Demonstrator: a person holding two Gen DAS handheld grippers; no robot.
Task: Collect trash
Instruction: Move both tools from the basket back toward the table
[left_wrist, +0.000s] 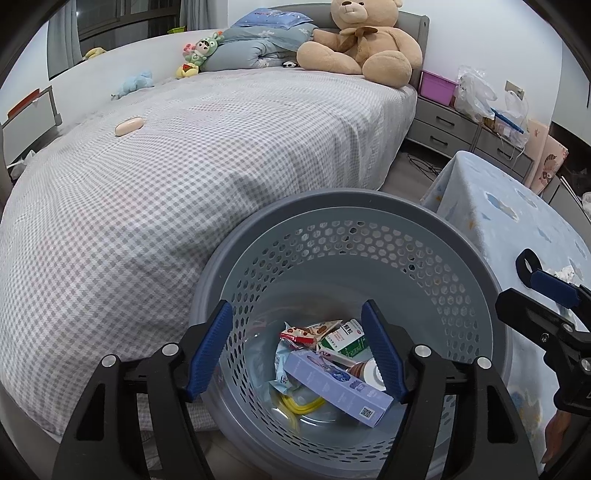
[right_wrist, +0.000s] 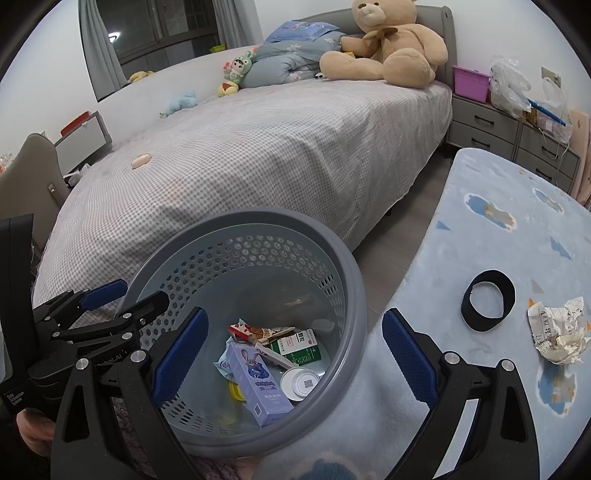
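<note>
Left gripper (left_wrist: 297, 347) over grey basket (left_wrist: 476, 258), jaws apart, nothing between them. Purple box (left_wrist: 338, 387), green-white carton (left_wrist: 345, 338) and wrappers lie in basket bottom. Right gripper (right_wrist: 295, 354) wide open, empty. Crumpled paper (right_wrist: 557, 332) and black band (right_wrist: 487, 300) on blue cloth (right_wrist: 491, 236)

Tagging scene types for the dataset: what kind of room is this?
Almost certainly a bedroom, likely a child's: a bed with a grey checked cover, a big tan teddy bear against the headboard, and grey bedside drawers.
</note>
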